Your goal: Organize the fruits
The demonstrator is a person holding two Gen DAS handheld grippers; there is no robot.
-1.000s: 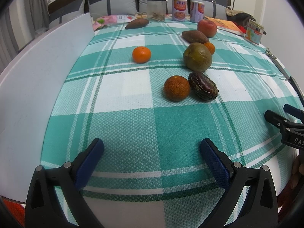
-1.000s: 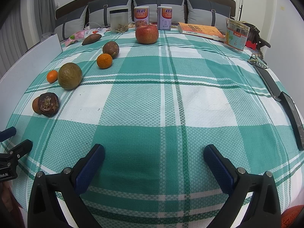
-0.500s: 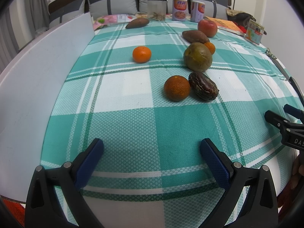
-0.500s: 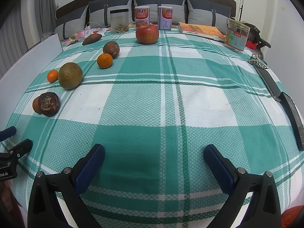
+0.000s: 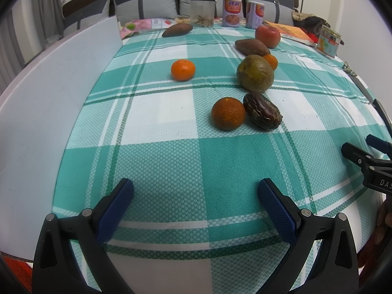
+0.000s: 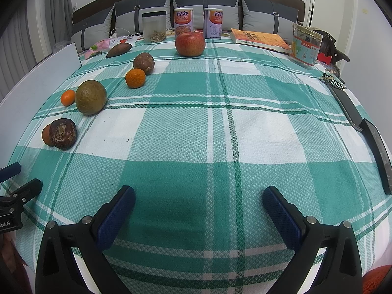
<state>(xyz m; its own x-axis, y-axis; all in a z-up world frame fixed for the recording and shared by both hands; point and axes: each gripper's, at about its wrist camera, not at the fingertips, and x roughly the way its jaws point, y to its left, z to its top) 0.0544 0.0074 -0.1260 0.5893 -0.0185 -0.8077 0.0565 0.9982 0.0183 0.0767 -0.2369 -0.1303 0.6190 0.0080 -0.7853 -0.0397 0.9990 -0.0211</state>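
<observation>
Left gripper [image 5: 196, 193] released, jaws wide apart, nothing between them; sits low over the near edge of the checked cloth [image 5: 171, 161]; right gripper [image 6: 199, 201] likewise released and empty, over the near middle of the cloth; each one shows at the side edge of the other's view.

Fruit lies in a loose line from near-left to far-centre:
- nearest: dark orange [image 5: 228, 113] touching a wrinkled dark fruit [image 5: 262, 114] on its right; in the right view the wrinkled one hides most of the orange
- farther: big green-brown fruit [image 5: 254, 73]; left of it, apart, a small mandarin [image 5: 183, 69]
- just behind the green-brown fruit: second mandarin [image 6: 135, 78], next to a brown tuber [image 5: 251, 47]
- far: red apple [image 6: 190, 43], near the back edge of the cloth
- far left: another tuber [image 5: 177, 29], on its own at the cloth's edge

White board [image 5: 49, 112] stands along the left side; behind the fruit a clear jar [image 6: 154, 26] and two printed cans [image 6: 183, 20] stand upright; orange book [image 6: 259, 39] and a labelled tub [image 6: 305, 46] at far right; dark flat items [image 6: 377, 147] along the right edge; grey cushions [image 6: 203, 9] at the back.
</observation>
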